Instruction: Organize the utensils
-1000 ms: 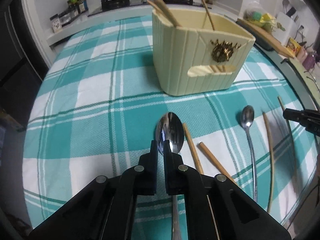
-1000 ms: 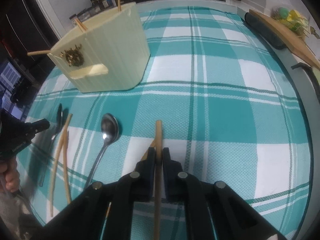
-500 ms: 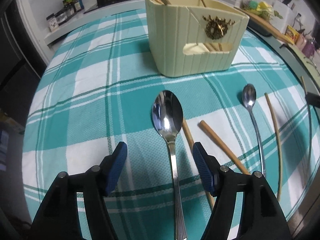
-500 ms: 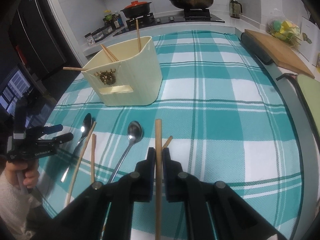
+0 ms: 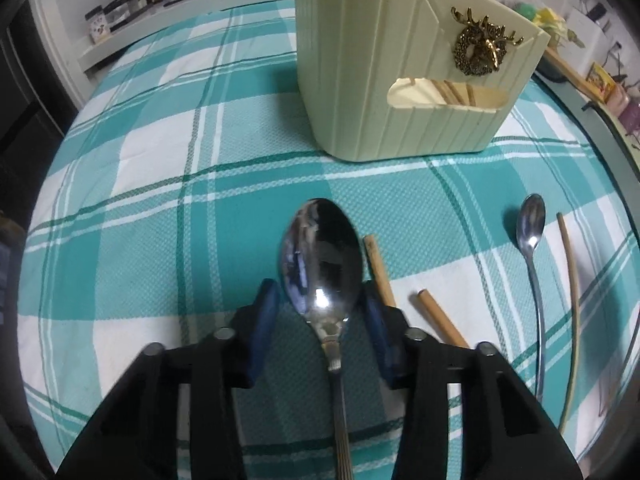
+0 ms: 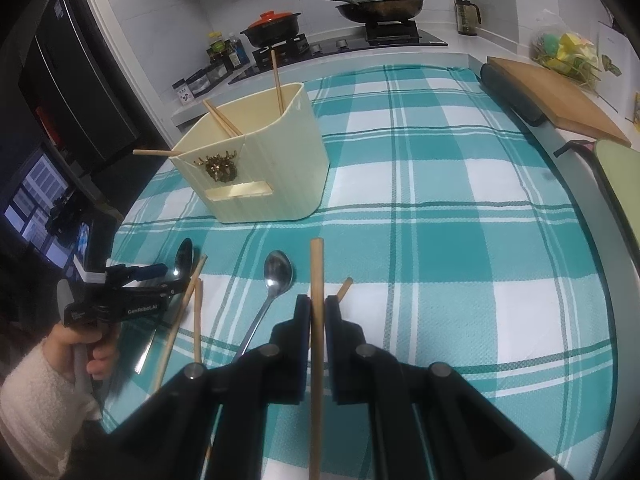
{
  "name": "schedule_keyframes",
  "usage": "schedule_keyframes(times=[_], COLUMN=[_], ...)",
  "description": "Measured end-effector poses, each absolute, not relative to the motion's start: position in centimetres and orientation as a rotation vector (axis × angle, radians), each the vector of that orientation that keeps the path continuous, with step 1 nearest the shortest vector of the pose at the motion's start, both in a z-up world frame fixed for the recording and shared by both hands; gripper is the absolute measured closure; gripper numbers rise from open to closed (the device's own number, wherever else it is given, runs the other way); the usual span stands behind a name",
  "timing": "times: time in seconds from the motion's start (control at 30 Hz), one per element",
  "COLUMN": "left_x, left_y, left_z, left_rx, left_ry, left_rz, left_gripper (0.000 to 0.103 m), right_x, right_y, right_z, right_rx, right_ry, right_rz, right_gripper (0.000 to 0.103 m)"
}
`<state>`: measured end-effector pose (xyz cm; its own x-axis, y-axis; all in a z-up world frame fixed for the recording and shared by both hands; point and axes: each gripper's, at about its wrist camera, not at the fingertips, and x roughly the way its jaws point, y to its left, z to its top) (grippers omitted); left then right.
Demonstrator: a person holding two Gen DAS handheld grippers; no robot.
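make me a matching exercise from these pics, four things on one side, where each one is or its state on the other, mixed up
Things
1. large shiny metal spoon
2. bare wooden chopstick
3. cream ribbed plastic utensil holder
4. small long-handled metal spoon

Places or states
A. stands upright on the checked cloth with chopsticks inside
B. clamped in the right hand-held gripper
C. lies between the left hand-held gripper pads
D. lies free on the cloth, no gripper around it

Pairs: 1-C, 2-B, 3-A, 4-D

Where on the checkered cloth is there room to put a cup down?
Free: the wide tablecloth stretch right of the cream holder, up to the cutting board. Also left of the big spoon. Crowded: the strip in front of the holder, with spoons and chopsticks.
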<state>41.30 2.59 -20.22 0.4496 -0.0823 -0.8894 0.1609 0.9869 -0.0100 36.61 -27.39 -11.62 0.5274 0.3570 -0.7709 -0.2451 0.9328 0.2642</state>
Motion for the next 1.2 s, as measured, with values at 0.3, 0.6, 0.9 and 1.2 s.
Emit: schedule_keyframes(times=[0.3,0.6,0.9,1.2], left_x=[39.6,34.6,36.6,39.5], left_y=[4.0,5.9,6.1,2.8], left_z=[-17.5,-12.1,-16.3,-20.2], left_rx=[-0.015,-0.066,-0.051,0.090], left_ry=[1.008,0.855,0.993,1.114], left_rz=[-0.165,-0.194,-0.190,-0.134], left_gripper=[0.066,0.099,0.040,0.061], right_x=[36.7,34.2,33.1,33.2], right_y=[-28.4,-27.7,-27.9,-27.5], right_z=[-10.0,-6.1,-5.8,-5.7], right_rx=[0.151,0.104,0.121,0.127], right_ry=[0.901,0.778,0.768,0.772], right_rz=[0.352,0.400,0.400,0.408], right_gripper=[0.096,0.096,0.095,0.095])
